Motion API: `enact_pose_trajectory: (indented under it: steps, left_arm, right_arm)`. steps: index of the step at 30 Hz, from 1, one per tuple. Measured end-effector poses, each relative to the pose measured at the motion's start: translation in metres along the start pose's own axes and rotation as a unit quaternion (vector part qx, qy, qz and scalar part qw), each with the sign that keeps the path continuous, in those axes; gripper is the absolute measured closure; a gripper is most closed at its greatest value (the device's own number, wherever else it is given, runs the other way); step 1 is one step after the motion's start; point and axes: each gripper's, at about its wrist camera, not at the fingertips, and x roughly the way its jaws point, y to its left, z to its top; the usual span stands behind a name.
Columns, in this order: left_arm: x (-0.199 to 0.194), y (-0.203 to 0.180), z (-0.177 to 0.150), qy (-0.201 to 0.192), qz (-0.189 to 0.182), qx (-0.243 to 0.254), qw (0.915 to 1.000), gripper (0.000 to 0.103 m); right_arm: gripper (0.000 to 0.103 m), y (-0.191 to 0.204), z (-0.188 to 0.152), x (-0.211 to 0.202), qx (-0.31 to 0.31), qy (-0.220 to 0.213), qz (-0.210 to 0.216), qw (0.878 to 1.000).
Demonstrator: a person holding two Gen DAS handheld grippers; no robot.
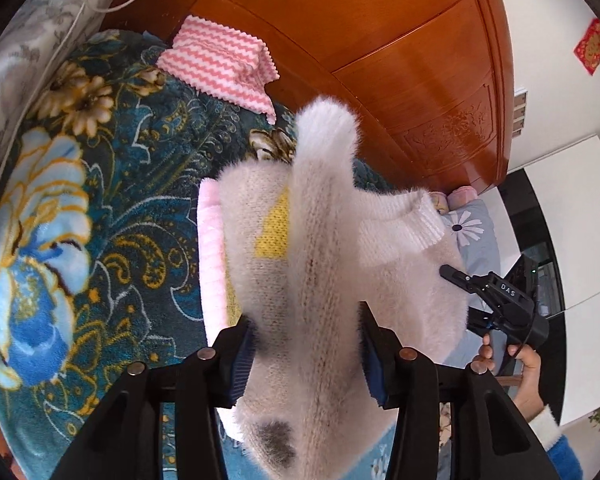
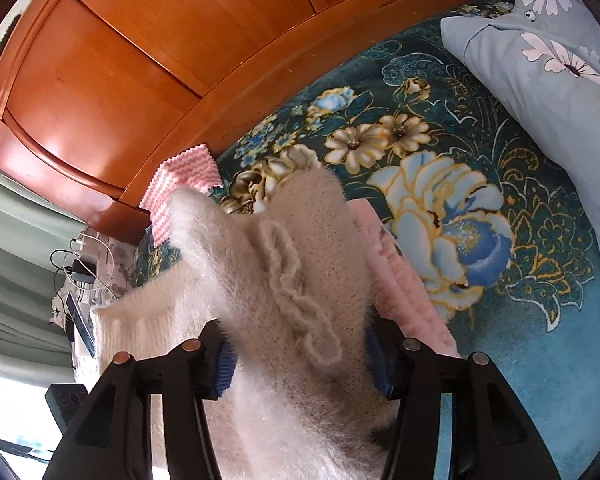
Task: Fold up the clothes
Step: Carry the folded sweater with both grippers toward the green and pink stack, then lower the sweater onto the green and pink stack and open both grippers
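Left wrist view: the left gripper [image 1: 306, 356] has its jaws pinching a fluffy white sweater [image 1: 332, 240] above the bed [image 1: 112, 216]. Right wrist view: the right gripper [image 2: 300, 360] pinches it likewise. Mid-fold, probably; next, lay it flat beside the headboard [image 2: 112, 64].

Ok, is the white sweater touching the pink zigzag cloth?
Apart. The left wrist view shows a strip of floral blanket between the pink zigzag cloth and the nearest part of the white sweater.
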Motion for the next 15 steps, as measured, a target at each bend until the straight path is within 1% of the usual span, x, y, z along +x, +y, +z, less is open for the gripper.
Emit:
enact_pose_trajectory:
  steps: [3,5,6,7,9,11,13,15]
  left_arm:
    - [-0.018,-0.012,0.004,-0.027,0.035,0.032,0.9985,0.047]
    - [-0.029,-0.019,0.009,-0.046,0.050,0.051,0.9964,0.047]
    - [-0.033,-0.025,0.012,-0.053,0.047,0.060,0.9957,0.047]
    - [-0.035,-0.031,0.014,-0.055,0.036,0.070,0.9954,0.046]
    - [-0.032,-0.047,0.017,-0.049,0.022,0.096,0.9939,0.044]
    - [-0.021,-0.059,0.016,-0.038,0.030,0.129,0.9905,0.044]
    - [-0.008,-0.061,0.013,-0.022,0.043,0.149,0.9876,0.044]
    - [0.000,-0.054,0.010,-0.013,0.050,0.149,0.9874,0.044]
  right_arm:
    - [0.046,0.000,0.004,-0.013,-0.001,-0.019,-0.015,1.000]
    - [0.046,0.002,0.007,-0.023,-0.002,-0.040,-0.025,0.999]
    - [0.046,0.005,0.009,-0.029,-0.005,-0.054,-0.030,0.998]
    - [0.046,0.010,0.010,-0.034,-0.009,-0.067,-0.034,0.997]
    - [0.046,0.023,0.009,-0.040,-0.022,-0.087,-0.041,0.995]
    - [0.046,0.042,0.000,-0.042,-0.055,-0.097,-0.043,0.993]
    - [0.046,0.063,-0.018,-0.038,-0.108,-0.094,-0.041,0.989]
    - [0.046,0.076,-0.035,-0.027,-0.156,-0.076,-0.041,0.984]
